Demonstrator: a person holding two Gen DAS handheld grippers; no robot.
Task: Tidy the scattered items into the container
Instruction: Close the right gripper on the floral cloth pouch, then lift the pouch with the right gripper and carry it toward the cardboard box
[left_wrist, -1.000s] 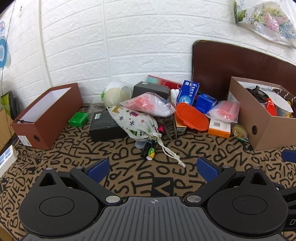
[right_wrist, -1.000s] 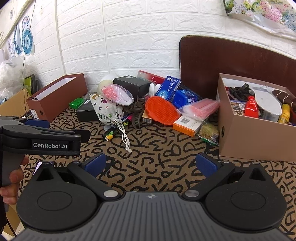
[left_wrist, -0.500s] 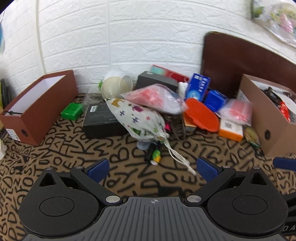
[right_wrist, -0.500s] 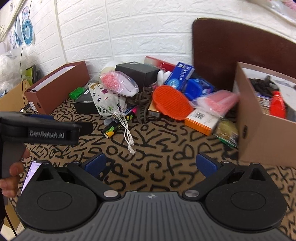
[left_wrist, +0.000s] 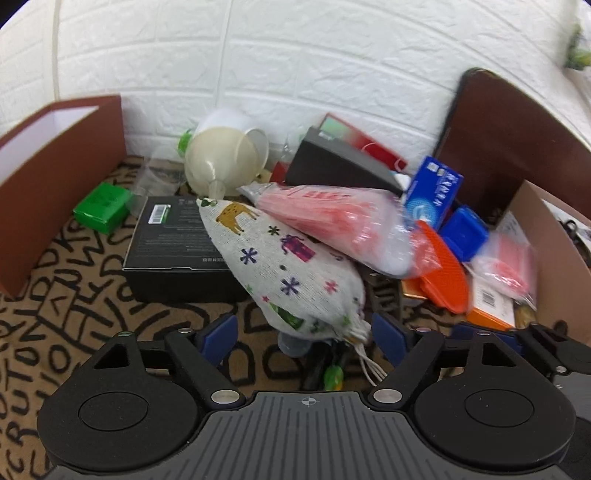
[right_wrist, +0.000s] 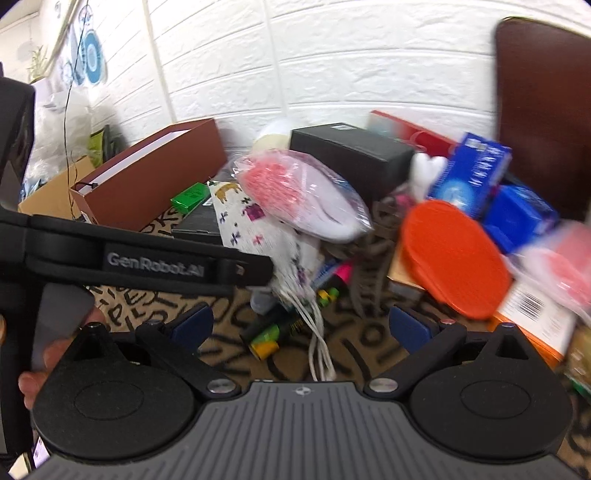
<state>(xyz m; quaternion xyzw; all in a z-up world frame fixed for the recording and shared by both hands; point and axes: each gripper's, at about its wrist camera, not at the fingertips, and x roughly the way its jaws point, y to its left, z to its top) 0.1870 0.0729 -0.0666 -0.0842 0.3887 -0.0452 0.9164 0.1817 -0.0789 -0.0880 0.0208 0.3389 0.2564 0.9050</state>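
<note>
White brick wall (left_wrist: 295, 66); letter-patterned carpet (left_wrist: 74, 295); brown board (right_wrist: 543, 103).

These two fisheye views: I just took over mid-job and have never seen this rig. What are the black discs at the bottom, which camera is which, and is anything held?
Each picture comes from a camera on a handheld tool, looking forward along its two blue-tipped fingers; the black discs are the tool's own body. One view shows the left tool, the other the right tool. Both are open and empty. On the patterned cloth lies a pile: a printed drawstring pouch, a pink-filled plastic bag, black boxes, an orange brush. The brown box stands to the left.
</note>
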